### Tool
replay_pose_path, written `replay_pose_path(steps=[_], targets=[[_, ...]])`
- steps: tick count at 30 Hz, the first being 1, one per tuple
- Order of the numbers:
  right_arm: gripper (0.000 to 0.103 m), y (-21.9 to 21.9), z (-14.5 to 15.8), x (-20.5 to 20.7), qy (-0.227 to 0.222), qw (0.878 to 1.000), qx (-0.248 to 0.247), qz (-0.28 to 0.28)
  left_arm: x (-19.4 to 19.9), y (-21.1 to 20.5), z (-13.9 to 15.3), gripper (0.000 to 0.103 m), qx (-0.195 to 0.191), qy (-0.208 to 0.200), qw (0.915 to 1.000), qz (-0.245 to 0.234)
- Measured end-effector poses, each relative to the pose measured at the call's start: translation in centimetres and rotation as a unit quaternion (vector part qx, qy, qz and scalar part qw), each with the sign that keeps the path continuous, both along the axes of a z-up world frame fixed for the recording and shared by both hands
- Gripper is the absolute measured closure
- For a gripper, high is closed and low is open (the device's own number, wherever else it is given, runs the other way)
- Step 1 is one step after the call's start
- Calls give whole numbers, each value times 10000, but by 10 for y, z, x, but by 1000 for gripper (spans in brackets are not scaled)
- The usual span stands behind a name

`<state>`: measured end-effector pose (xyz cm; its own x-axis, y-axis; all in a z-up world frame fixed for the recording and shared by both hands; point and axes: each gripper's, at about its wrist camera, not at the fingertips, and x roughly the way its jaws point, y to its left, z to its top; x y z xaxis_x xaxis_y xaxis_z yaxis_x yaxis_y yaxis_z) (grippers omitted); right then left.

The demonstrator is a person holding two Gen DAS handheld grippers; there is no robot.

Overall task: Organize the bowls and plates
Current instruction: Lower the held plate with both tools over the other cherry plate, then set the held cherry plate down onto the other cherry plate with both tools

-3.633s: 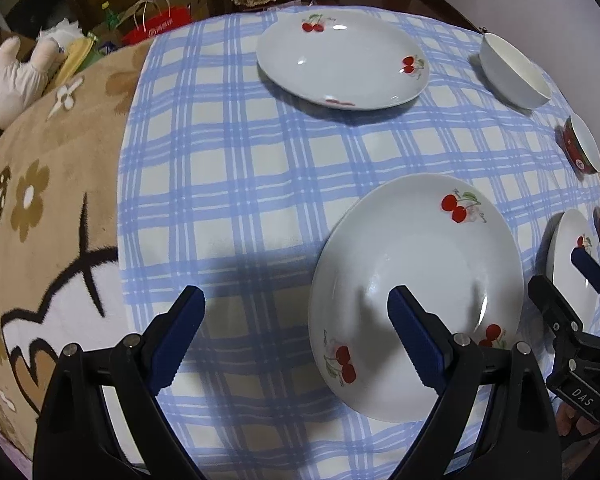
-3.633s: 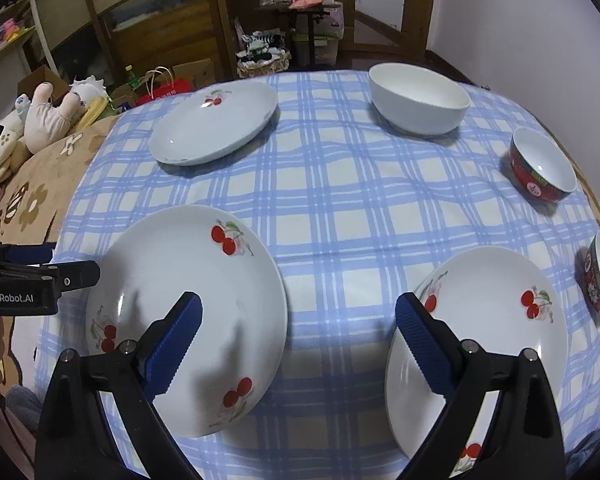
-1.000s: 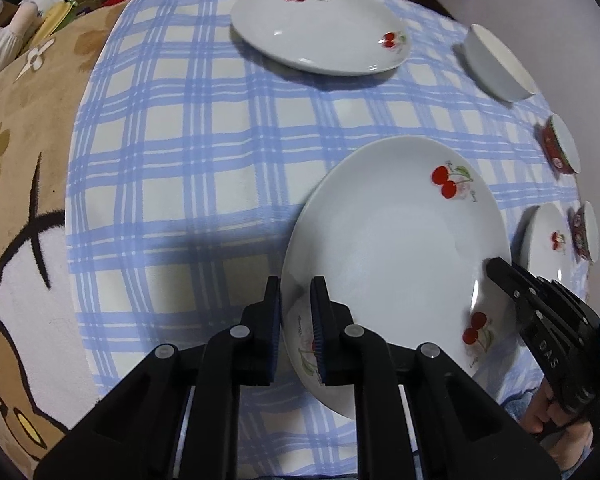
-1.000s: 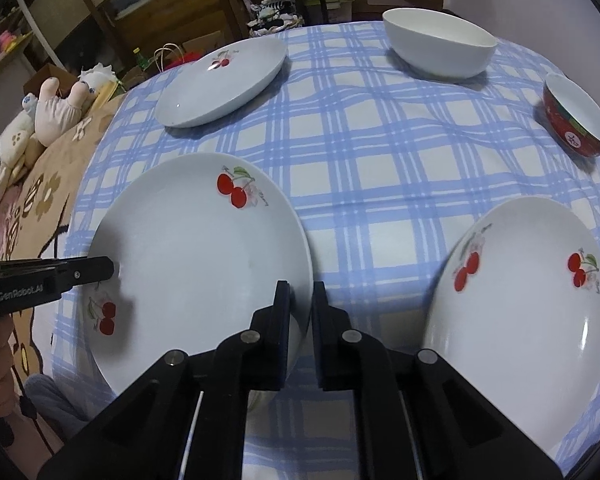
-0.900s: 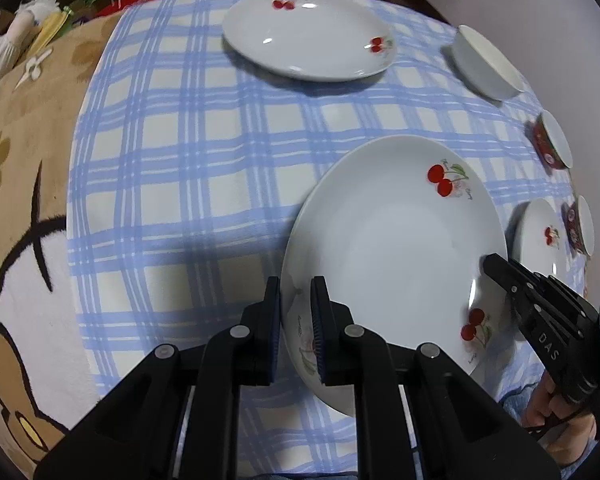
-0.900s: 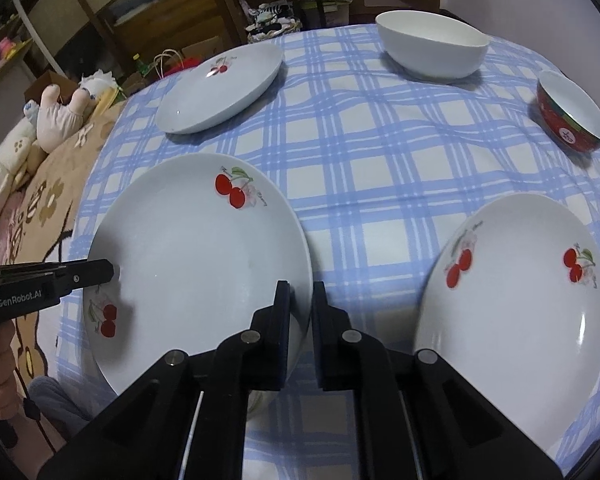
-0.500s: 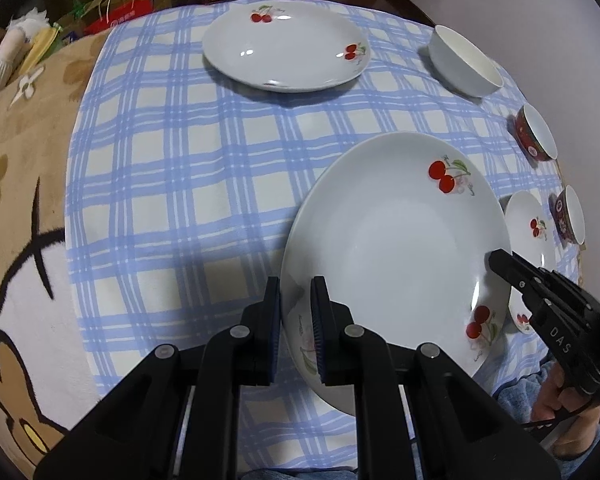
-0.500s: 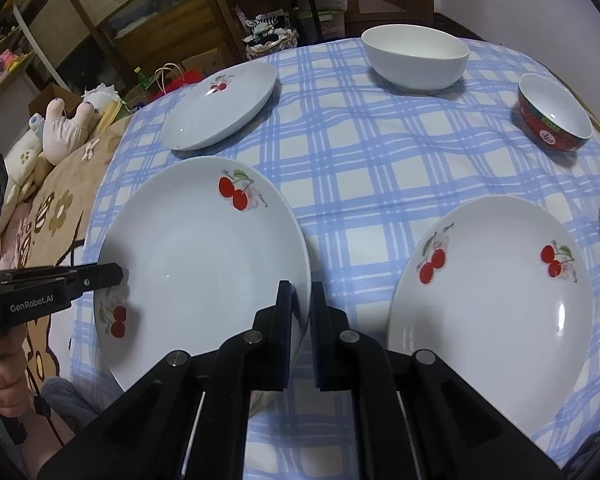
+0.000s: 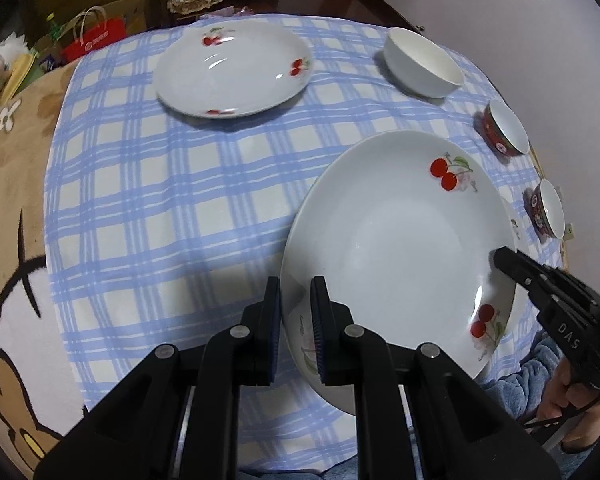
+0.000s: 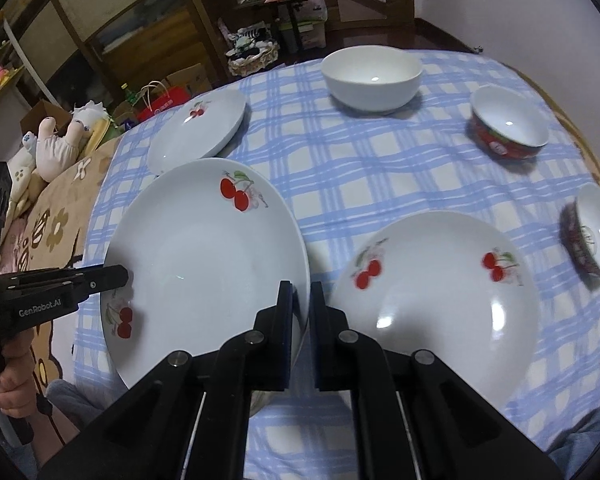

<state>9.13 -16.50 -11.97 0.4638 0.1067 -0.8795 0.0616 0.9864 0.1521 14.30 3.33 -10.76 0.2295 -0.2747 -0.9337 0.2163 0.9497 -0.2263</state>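
Both fisheye views are lit by soft indoor light from above, bright on the checked tablecloth and dim in the room behind. Straight lines bow outward, and black vignetting fills the corners. Small white glare spots sit on the far cherry plate, the held cherry plate and the white bowl. Soft grey shadows lie beside the dishes and under the left gripper. The left wrist view is sharp. In the right wrist view the near cherry plate and two red bowls, one farther back and one at the edge, are smeared by motion blur.
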Motion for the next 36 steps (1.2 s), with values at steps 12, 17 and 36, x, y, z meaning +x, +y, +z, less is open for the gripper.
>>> replay_pose_path(steps=[12,17,36], targets=[[95,-65,23,-23,-11,9985,-39,-545,-4,-67,20,89,-149,-181,9987,-448],[95,-91,27,-31,6,9968,-28,-794,-8,-98,25,89,-118,-398,9979,-505],[96,-162,3,-52,196,9904,347,-1322,-7,-167,-6,89,23,-33,9973,-733]])
